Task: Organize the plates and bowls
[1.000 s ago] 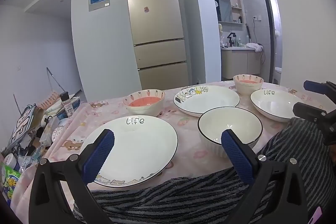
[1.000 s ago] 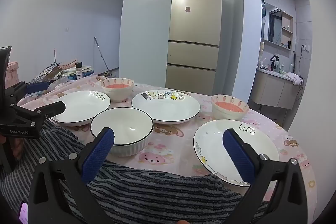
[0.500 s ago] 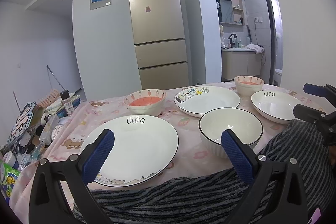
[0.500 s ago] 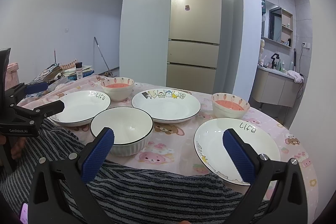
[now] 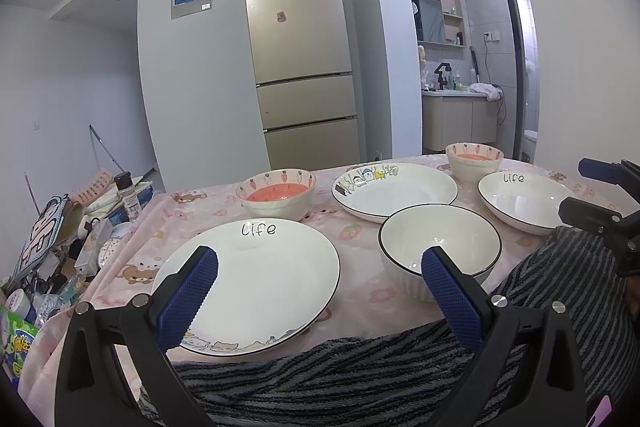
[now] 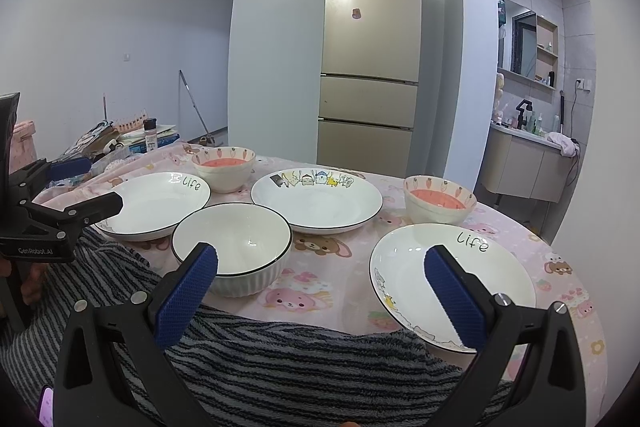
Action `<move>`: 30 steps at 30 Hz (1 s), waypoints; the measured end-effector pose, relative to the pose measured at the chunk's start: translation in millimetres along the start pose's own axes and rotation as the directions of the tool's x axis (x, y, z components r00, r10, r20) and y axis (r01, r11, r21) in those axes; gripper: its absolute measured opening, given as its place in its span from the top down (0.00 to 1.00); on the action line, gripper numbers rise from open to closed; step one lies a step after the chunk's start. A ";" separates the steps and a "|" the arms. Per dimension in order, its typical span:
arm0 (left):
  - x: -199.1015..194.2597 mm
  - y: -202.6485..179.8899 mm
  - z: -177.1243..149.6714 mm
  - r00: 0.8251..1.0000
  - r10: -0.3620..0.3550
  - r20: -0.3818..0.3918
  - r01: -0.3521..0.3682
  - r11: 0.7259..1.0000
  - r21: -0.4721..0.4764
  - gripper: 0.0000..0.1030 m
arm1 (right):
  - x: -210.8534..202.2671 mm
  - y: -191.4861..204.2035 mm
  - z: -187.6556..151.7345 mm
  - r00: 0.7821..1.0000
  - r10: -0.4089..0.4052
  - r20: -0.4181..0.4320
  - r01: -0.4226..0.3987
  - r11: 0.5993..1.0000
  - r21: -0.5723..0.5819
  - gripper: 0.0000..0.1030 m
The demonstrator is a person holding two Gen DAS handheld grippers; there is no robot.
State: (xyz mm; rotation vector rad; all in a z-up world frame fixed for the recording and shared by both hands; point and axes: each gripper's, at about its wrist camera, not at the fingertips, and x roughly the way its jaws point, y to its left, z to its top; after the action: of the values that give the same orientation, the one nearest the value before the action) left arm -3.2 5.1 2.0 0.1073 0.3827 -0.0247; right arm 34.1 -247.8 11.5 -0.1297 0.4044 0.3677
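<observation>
Surface (image 6: 328, 291), pink cartoon cloth, carries all the crockery; striped grey cloth (image 6: 280, 367) lies along its near edge, under both grippers.

Plates, three: cartoon-rimmed plate (image 6: 316, 201) at centre back; "life" plate, left (image 5: 256, 279), directly ahead of the left gripper (image 5: 320, 287); "life" plate, right (image 6: 448, 283), directly ahead of the right gripper (image 6: 320, 287). All lie flat, apart from one another, none stacked.

Bowls, three: white ribbed bowl (image 6: 232, 247) front centre, between the two "life" plates; two carrot-pattern bowls with orange insides, one at back left (image 5: 276, 193), one at back right (image 6: 438, 203).

Grippers: both hang short of the near edge, jaws wide apart, holding nothing, touching nothing.

Step, as judged: nothing gathered yet; sorting is at its start. Next move likely calls for a rim grasp on the nearest plate, one finger slid under the lip, to carry it onto a like plate. Glazed rims may slip; lift level.
</observation>
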 end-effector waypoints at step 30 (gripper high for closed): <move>0.1 0.5 -0.3 1.000 0.000 0.001 0.000 1.000 0.001 0.00 | -1.3 -1.4 -2.1 1.000 0.004 -0.004 -0.004 1.000 0.022 0.00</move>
State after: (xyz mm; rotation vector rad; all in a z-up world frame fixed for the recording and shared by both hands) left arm -3.2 5.6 1.8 0.1081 0.3819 -0.0251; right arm 32.7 -249.9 10.1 -0.1087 0.4130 0.3672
